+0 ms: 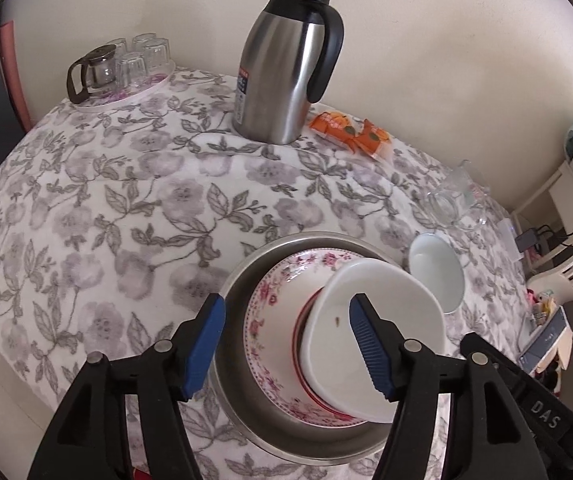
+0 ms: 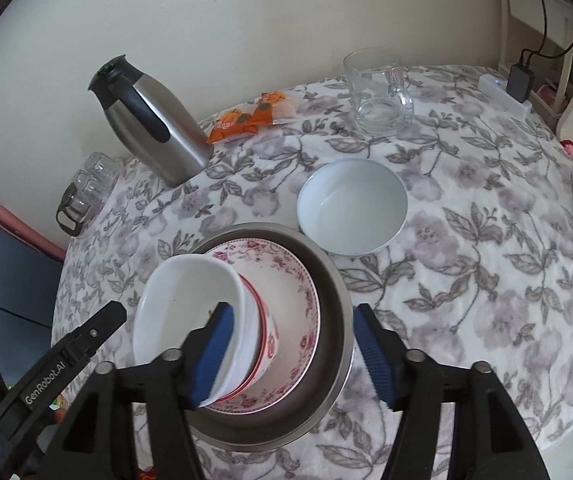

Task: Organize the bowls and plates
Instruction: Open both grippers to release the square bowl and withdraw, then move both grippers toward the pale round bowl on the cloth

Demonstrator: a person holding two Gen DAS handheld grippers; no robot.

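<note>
A steel basin (image 1: 242,280) (image 2: 334,292) sits on the flowered tablecloth and holds a pink floral plate (image 1: 270,312) (image 2: 290,288). On the plate a red-rimmed bowl (image 2: 264,332) carries a tilted white bowl (image 1: 390,308) (image 2: 182,300). A second white bowl (image 1: 438,276) (image 2: 352,204) stands alone beside the basin. My left gripper (image 1: 288,312) hangs open over the stack, one pad above the white bowl, the other outside the basin's rim. My right gripper (image 2: 293,312) is open too, one pad at the white bowl's rim, touching nothing that I can see.
At the back stand a steel thermos jug (image 1: 286,76) (image 2: 154,128), orange snack packets (image 1: 350,128) (image 2: 254,116) and a tray of glasses with a glass teapot (image 1: 126,68). A glass mug (image 2: 378,96) and a power strip (image 2: 502,92) are far right. The table edge curves close on the left.
</note>
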